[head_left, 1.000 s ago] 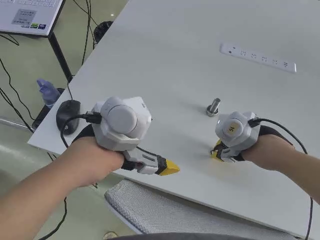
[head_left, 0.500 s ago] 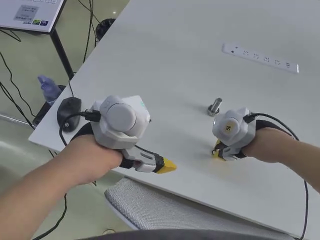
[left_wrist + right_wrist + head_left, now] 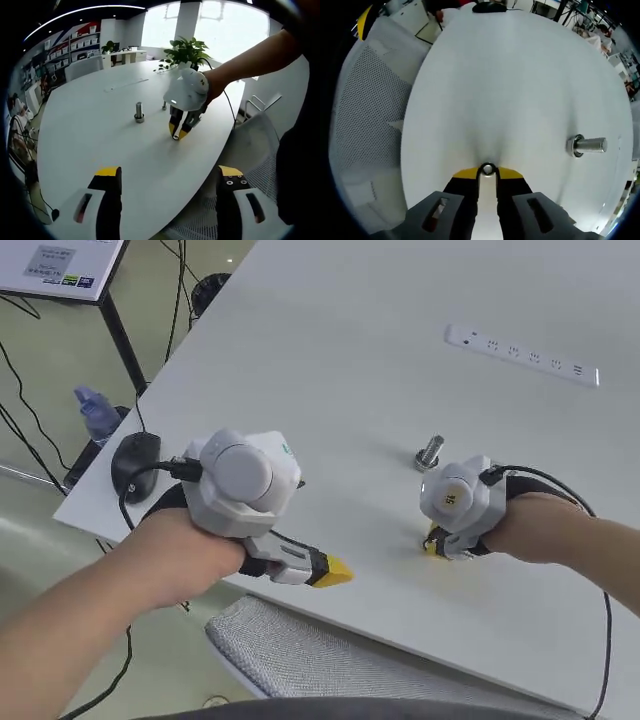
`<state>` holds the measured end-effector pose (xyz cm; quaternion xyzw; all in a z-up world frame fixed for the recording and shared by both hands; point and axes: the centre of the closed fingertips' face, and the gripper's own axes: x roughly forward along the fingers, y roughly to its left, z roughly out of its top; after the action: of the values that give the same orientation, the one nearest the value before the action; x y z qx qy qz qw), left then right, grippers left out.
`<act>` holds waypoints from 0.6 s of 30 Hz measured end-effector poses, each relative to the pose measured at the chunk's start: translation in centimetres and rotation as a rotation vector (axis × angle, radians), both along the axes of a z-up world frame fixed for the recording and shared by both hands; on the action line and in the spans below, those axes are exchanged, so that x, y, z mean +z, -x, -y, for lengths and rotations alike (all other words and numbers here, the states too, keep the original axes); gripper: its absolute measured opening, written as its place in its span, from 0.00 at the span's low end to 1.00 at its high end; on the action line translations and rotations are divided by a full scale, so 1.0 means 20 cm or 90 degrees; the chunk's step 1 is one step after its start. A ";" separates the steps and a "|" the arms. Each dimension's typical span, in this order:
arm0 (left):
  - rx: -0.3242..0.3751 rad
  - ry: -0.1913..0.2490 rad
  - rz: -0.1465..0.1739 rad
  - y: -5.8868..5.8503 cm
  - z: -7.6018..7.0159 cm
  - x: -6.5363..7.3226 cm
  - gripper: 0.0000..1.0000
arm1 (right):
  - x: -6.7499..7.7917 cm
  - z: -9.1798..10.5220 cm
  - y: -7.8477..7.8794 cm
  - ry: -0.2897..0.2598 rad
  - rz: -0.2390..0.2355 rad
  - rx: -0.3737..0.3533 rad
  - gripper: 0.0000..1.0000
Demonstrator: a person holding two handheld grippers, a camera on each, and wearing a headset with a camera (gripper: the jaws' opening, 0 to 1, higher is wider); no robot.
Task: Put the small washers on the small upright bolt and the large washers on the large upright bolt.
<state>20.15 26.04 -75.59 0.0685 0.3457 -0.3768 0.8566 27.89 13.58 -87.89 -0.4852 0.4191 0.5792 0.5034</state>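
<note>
White tabletop [image 3: 330,360] takes up most of the head view, with a grey mesh chair [image 3: 330,665] tucked under its near edge.

The left hand-held gripper [image 3: 335,570] hovers over that near edge, its yellow tips pointing toward the other hand. In the left gripper view its jaws stand wide apart with nothing between them [image 3: 169,172].

The right hand-held gripper [image 3: 436,543] points steeply down, its tips at the tabletop. In the right gripper view [image 3: 487,175] its jaws are drawn close together and pinch a washer [image 3: 487,169] right at the yellow tips, with the washer down on the tabletop or just above it. I cannot tell whether it is a small or a large one.

A white power strip [image 3: 522,356] lies well apart, toward the far side.

The large bolt [image 3: 430,452] stands upright on its head just beyond the right hand-held gripper, near it but not touching. In the right gripper view it [image 3: 589,145] sits off to the side of the pinched washer. In the left gripper view the bolt [image 3: 139,111] stands just beside the right hand-held gripper [image 3: 179,132]. A thinner upright bolt [image 3: 164,105] shows close behind that gripper, too small to make out well.
</note>
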 end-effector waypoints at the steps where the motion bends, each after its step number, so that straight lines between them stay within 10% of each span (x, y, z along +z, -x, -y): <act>1: 0.000 0.000 -0.001 0.00 0.00 0.00 0.77 | 0.00 0.00 0.00 -0.002 -0.001 -0.003 0.13; 18: 0.007 0.000 0.005 -0.04 -0.01 0.00 0.79 | 0.03 0.06 -0.07 -0.027 -0.008 -0.085 0.12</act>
<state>20.99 26.22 -75.58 0.0679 0.3430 -0.3716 0.8600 29.26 12.47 -87.21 -0.4421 0.4414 0.5560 0.5482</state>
